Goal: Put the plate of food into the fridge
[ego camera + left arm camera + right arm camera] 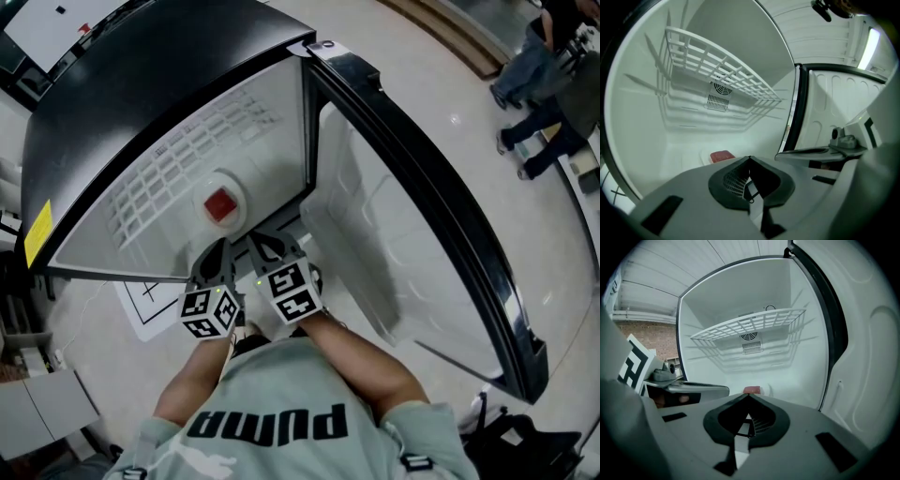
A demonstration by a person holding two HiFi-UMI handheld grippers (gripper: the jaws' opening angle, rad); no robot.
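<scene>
Both left gripper (219,251) and right gripper (260,242) are hovering at the fridge (141,84) mouth, jaws clenching on nothing. Beyond, the plate of food (221,206) is sitting on its floor under the wire shelf (754,324), seemingly clear of walls; the door (394,244) is standing wide.

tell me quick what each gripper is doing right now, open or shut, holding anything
Left gripper: shut, jaw tips together, holding nothing.
Right gripper: shut, jaw tips together, holding nothing.

The person's pale green shirt (281,380) bears the brand name PUMA.
</scene>
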